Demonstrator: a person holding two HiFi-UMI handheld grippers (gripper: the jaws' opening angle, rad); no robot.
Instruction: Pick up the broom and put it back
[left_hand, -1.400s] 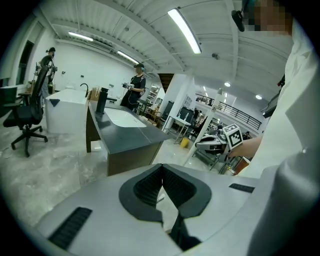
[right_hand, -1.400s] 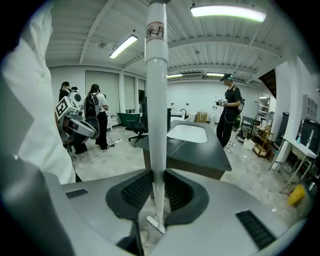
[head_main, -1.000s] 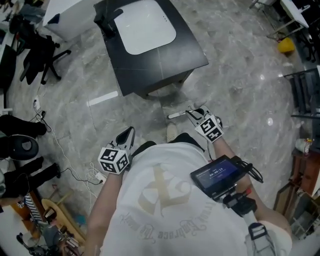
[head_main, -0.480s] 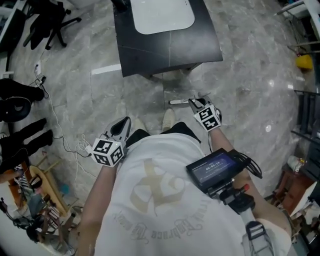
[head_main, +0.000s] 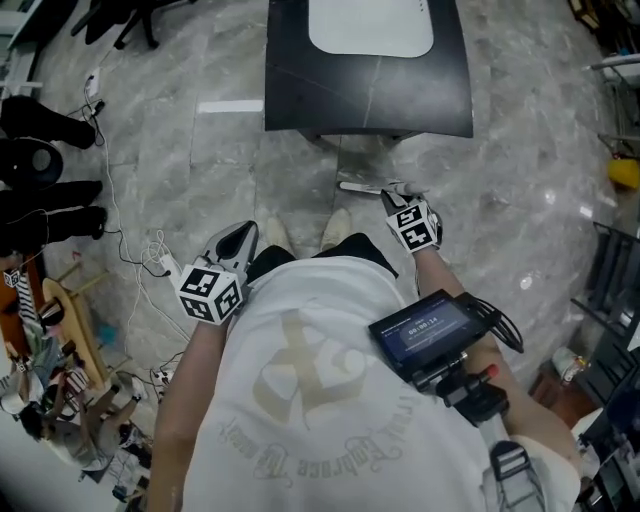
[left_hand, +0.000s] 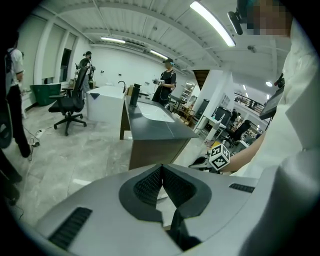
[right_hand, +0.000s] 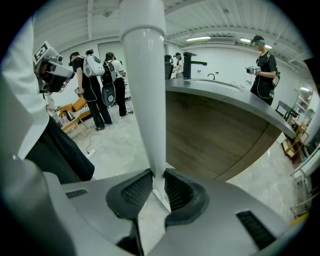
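Broom handle (right_hand: 145, 75): clamped in right gripper (right_hand: 156, 187), long axis running ahead of it. Left gripper (left_hand: 161, 175): jaws together, empty, well apart.

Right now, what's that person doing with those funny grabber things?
A person stands at a dark counter with a gripper in each hand. The right gripper is clamped on the white broom handle, down near the counter's base. The left gripper is shut with nothing in it, held off to the side. The broom is not put back yet.
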